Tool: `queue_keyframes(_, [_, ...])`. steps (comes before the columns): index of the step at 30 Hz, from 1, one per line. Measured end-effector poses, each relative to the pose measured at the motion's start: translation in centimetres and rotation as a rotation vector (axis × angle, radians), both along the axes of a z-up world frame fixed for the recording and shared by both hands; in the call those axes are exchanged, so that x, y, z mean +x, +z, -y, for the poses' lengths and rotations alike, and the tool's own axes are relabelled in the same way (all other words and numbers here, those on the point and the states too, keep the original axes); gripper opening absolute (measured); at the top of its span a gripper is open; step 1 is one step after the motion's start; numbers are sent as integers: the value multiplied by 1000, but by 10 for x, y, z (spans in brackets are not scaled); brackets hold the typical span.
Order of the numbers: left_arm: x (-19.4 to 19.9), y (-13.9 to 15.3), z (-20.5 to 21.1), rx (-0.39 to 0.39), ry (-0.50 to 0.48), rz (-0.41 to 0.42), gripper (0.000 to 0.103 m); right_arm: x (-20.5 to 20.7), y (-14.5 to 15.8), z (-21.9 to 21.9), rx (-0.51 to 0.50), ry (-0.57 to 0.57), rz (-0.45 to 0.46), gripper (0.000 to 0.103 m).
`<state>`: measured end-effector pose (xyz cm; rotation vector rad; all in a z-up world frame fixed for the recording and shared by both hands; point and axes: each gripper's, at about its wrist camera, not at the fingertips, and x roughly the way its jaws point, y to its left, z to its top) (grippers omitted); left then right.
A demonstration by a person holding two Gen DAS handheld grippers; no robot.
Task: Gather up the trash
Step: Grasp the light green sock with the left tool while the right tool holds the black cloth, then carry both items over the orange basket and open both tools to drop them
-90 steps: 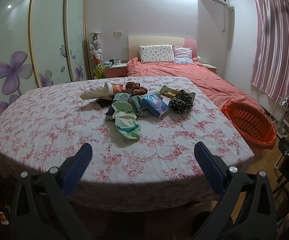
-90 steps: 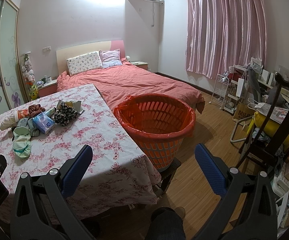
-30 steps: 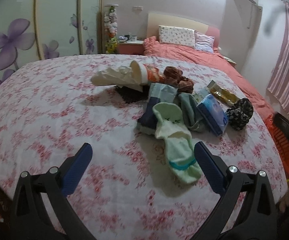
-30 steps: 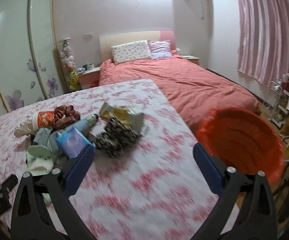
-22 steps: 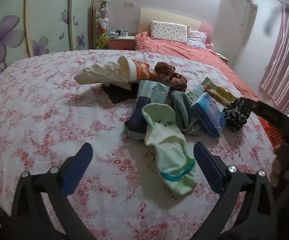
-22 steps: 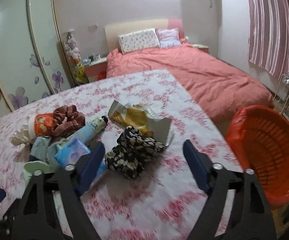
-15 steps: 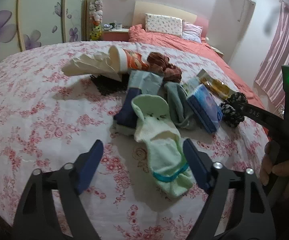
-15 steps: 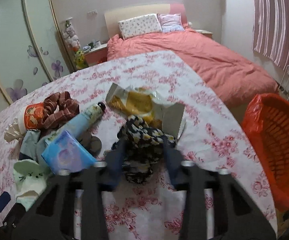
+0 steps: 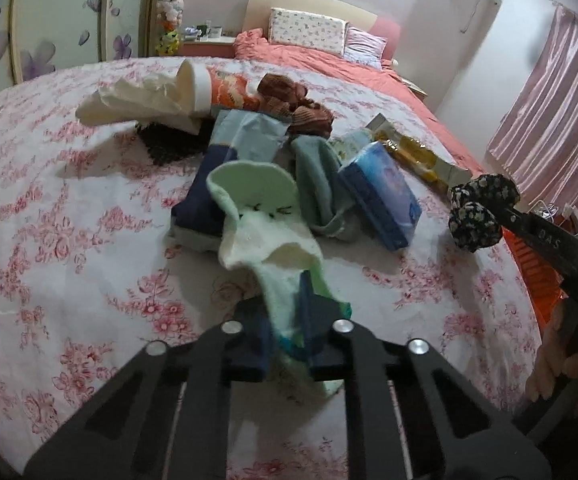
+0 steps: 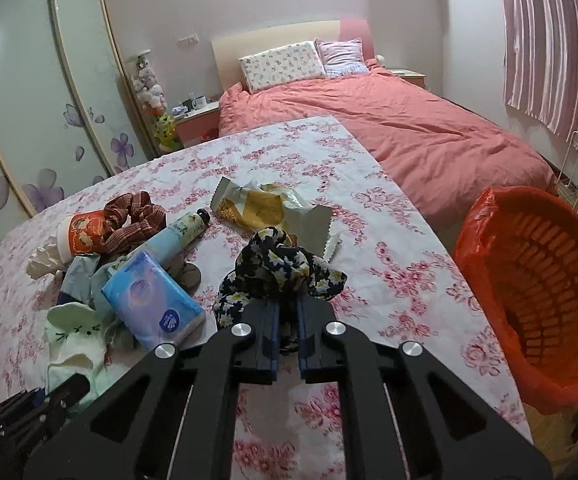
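A light green sock lies on the flowered tablecloth, and my left gripper is closing, its pads pressing on the sock's toe end. My right gripper is closing tight on a black floral scrunchie, lifted slightly at the pile's right side. A yellow snack wrapper lies just behind the scrunchie. A paper cup stuffed with crumpled tissue, a blue tissue pack and a hand-cream tube lie in the pile.
An orange basket lined with a bag stands off the table's right edge. A brown scrunchie and more socks lie in the pile. Behind the table is a bed; a hand shows at lower right.
Both grippers moved in toward the pile and went from wide open to shut, the left on the green sock's toe, the right on the floral scrunchie.
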<state>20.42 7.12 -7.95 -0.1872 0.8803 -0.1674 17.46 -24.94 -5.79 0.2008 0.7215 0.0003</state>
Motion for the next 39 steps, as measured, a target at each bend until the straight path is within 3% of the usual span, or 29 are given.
queue_keyframes(12, [-14, 45, 27, 31, -57, 119, 7, -28, 24, 28, 13, -35, 79, 7])
queue_keyframes(14, [-14, 52, 36, 42, -73, 139, 2, -31, 25, 33, 17, -45, 86, 7])
queue_keyframes(17, [-14, 53, 45, 61, -88, 146, 2, -33, 21, 42, 22, -66, 79, 7])
queue_keyframes(19, [-12, 45, 45, 66, -78, 109, 2, -36, 19, 46, 27, -67, 72, 7])
queue_keyframes(21, [-14, 36, 39, 58, -52, 78, 7, -38, 16, 45, 22, -62, 67, 7])
queue_keyframes(23, [-19, 31, 32, 67, -27, 75, 39, -40, 13, 44, 17, -58, 65, 7])
queue_keyframes(25, [-25, 30, 26, 84, -8, 88, 47, -41, 12, 43, 17, -55, 63, 7])
queue_keyframes(28, [-29, 29, 19, 99, 6, 82, 47, -42, 11, 44, 24, -54, 60, 7])
queue_keyframes(35, [-15, 0, 20, 143, 20, -32, 47, -42, 9, 38, 23, -37, 54, 7])
queue_keyframes(39, [-13, -3, 25, 169, 24, -24, 52, -43, 8, 40, 22, -42, 49, 7])
